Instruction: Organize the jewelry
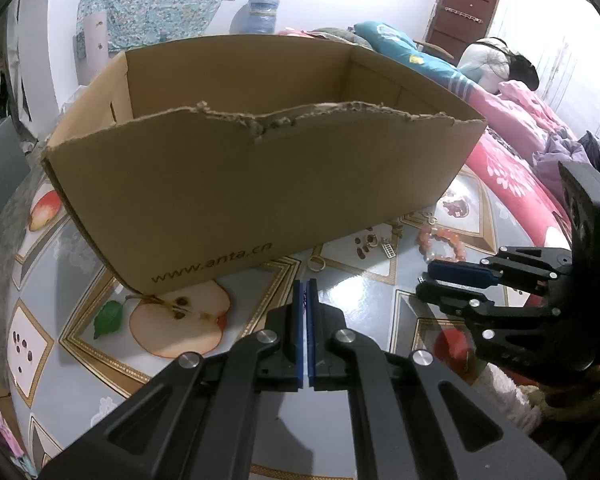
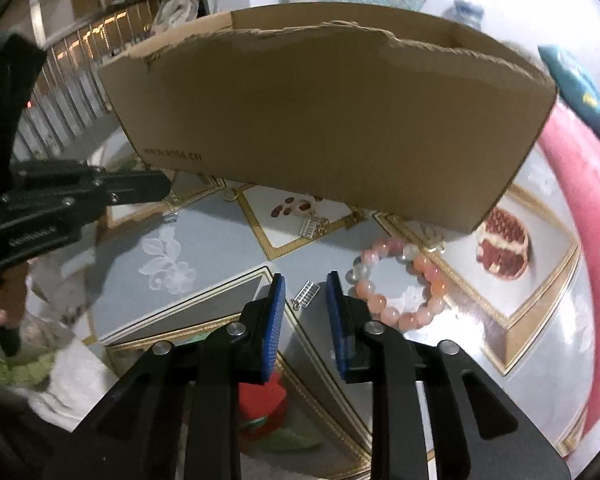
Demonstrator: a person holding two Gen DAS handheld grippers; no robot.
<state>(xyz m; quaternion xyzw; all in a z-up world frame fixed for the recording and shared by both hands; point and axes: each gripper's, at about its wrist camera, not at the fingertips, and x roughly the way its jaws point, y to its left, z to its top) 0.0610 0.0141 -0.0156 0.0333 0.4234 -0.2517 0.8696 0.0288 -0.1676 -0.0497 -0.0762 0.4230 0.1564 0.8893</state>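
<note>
A brown cardboard box (image 1: 236, 184) with a torn rim stands on the patterned table; it also shows in the right wrist view (image 2: 332, 112). A pink bead bracelet (image 2: 404, 280) lies in front of the box, also in the left wrist view (image 1: 444, 242). A small silver clasp (image 2: 306, 294) lies just ahead of my right gripper (image 2: 306, 280), which is open and empty above it. Another silver piece (image 2: 312, 226) and a ring (image 1: 317, 263) lie near the box. My left gripper (image 1: 305, 282) is shut and empty, in front of the box.
The tablecloth (image 1: 80, 332) has printed fruit pictures. A bed with pink bedding (image 1: 516, 152) lies to the right of the table. A railing (image 2: 72, 80) stands at the left in the right wrist view.
</note>
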